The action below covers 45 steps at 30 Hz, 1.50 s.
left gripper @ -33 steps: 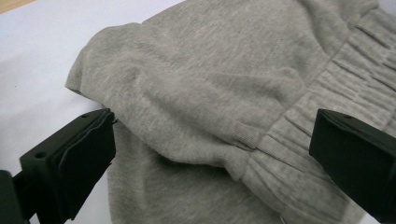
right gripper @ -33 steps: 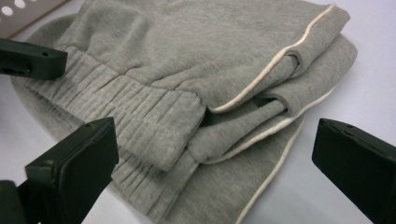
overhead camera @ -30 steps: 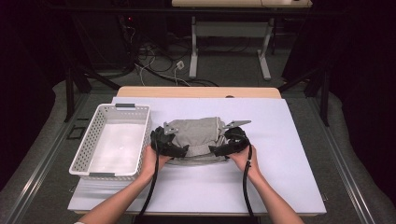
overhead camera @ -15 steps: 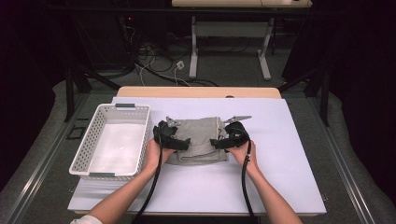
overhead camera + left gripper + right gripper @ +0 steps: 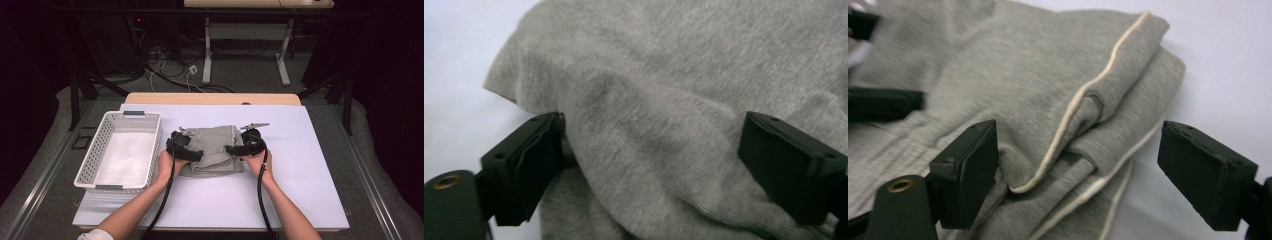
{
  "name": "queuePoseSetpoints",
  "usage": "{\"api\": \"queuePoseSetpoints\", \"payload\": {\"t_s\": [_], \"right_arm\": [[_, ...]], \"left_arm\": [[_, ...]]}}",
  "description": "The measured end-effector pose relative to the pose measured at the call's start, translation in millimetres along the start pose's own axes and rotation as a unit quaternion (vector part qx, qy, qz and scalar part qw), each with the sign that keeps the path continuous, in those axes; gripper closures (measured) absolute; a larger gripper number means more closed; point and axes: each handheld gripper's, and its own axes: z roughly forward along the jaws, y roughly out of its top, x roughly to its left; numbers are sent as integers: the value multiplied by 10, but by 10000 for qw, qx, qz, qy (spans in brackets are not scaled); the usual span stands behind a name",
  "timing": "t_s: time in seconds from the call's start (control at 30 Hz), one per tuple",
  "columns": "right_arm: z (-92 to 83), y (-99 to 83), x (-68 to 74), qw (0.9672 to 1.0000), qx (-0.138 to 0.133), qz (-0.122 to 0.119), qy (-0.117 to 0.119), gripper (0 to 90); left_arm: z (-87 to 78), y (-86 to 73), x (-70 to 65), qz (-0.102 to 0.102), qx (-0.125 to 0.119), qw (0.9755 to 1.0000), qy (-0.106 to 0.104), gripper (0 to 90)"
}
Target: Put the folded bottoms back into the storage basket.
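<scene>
Grey cloth (image 5: 215, 150) between both grippers' jaws

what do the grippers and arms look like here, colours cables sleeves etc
Both the left gripper and the right gripper are black, with blocky rectangular jaws and a grey plate on top. A black cable trails from each. The forearms are bare; a white sleeve shows at the left elbow.

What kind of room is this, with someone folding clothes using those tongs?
Probably a lab or recording workspace rather than a home: a table under a plain white sheet, loose cables on the floor behind, dark surroundings, and just a grey garment and white basket laid out.
</scene>
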Motion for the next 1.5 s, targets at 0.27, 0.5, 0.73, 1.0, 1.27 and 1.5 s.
{"api": "queuePoseSetpoints", "payload": {"t_s": [0.27,0.5,0.73,1.0,1.27,1.5], "right_arm": [[24,0,-9,9999,122,-15,-114,191],[97,-34,-37,9991,364,149,-154,261],[96,-42,-12,9991,372,144,-161,366],[102,-42,14,9991,401,78,-138,455],[107,-52,27,9993,376,79,-23,561],[108,-60,11,9994,340,73,56,591]], "left_arm": [[20,-7,26,-40,7,9999,-142,152],[23,-8,25,-41,4,9998,-207,168],[4,-3,6,66,7,9994,-332,277],[-7,-17,-27,86,-93,9988,-476,384],[-11,-19,-51,113,-155,9981,-580,516],[-7,-27,-64,96,-236,9976,-642,620]]}}
